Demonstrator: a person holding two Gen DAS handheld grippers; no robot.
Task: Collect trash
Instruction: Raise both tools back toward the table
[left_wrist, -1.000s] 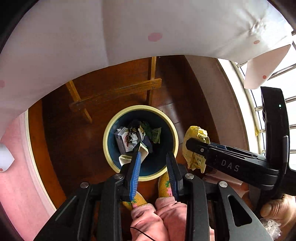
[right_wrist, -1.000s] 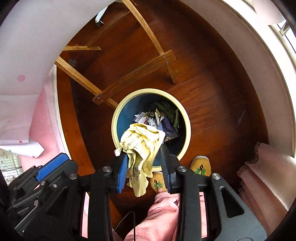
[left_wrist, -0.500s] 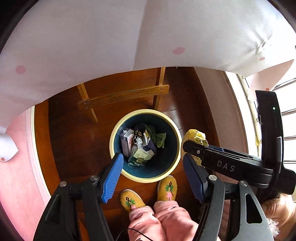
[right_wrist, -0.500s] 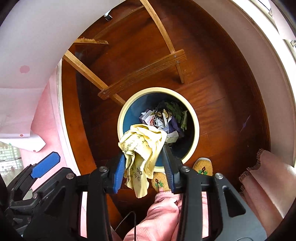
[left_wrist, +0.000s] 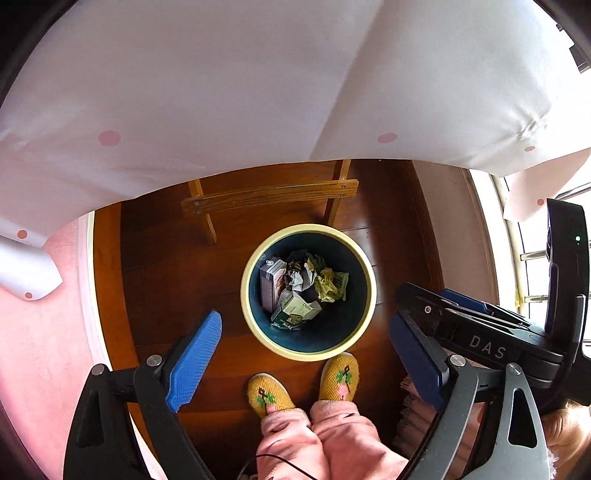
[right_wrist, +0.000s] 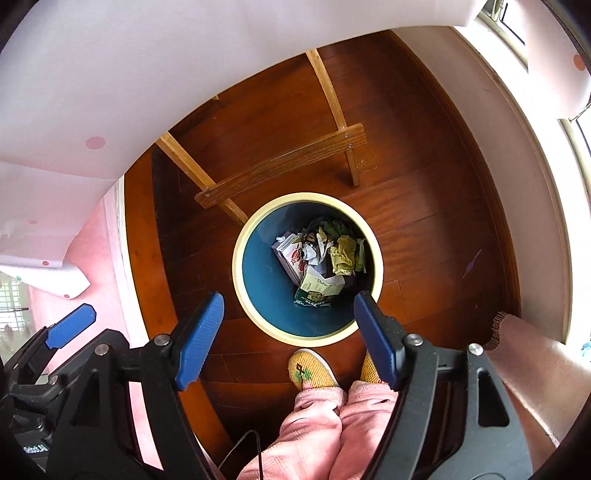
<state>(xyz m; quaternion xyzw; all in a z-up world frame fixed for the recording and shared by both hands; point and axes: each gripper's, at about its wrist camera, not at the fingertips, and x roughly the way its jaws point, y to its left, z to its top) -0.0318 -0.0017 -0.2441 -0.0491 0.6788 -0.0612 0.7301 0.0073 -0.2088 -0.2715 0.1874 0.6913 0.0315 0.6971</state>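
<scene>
Hovering over the round cream-rimmed, dark-blue wastebasket (right_wrist: 308, 334) on the wooden floor, left gripper (left_wrist: 306, 326) & right gripper (right_wrist: 288, 312) both gape wide w/ nothing between their blue pads. Crumpled yellow-green wrappers (right_wrist: 345, 254), cartons and paper lie inside the bin, piled toward its far side. Risk, judging from here: w/ the person's yellow embroidered slippers (left_wrist: 338, 376) right against the rim, a careless step could tip the bin, spilling the lot; grippers sit near enough to collide.
</scene>
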